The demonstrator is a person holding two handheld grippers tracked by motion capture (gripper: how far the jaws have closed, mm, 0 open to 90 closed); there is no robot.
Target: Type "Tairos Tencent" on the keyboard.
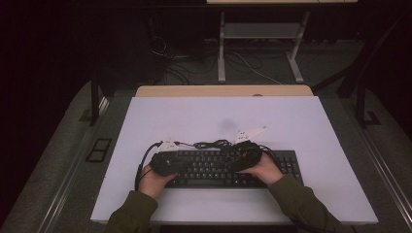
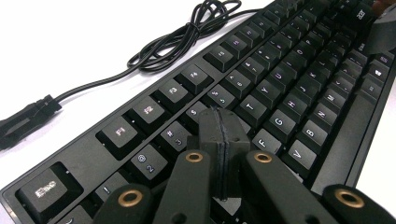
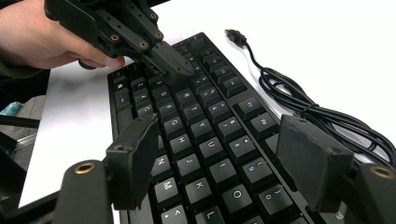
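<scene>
Keyboard (image 1: 228, 167), black, lies flat on the white table (image 1: 194, 116), in the lower middle of the high view, with its long side parallel to the near edge of the table. Its cable (image 1: 211, 143) is a loose bundle just behind the top row of keys, near the middle of the frame, and lies on the table.

In the high view, the left gripper (image 1: 182, 162) is over the left part of the keyboard and the right gripper (image 1: 233, 158) is over the middle-right part. Each one is held by a hand that comes in from the bottom of the frame, in an olive green sleeve.

In the left gripper view, the jaws of the left gripper (image 2: 223, 140) are pressed together with nothing between them. Their tip is just above the keys around the 4 and the R, in the lower middle of the frame; whether it touches a key I cannot tell. The cable bundle (image 2: 187, 37) is in the upper middle there.

In the right gripper view, the jaws of the right gripper (image 3: 219, 156) stand wide open, one at the lower left and one at the lower right of the frame, above the letter keys and holding nothing. The left gripper (image 3: 180, 70) appears at the upper left there, closed, with its tip down at the keys. The plug (image 3: 233, 36) of the cable lies on the table at the upper middle.
</scene>
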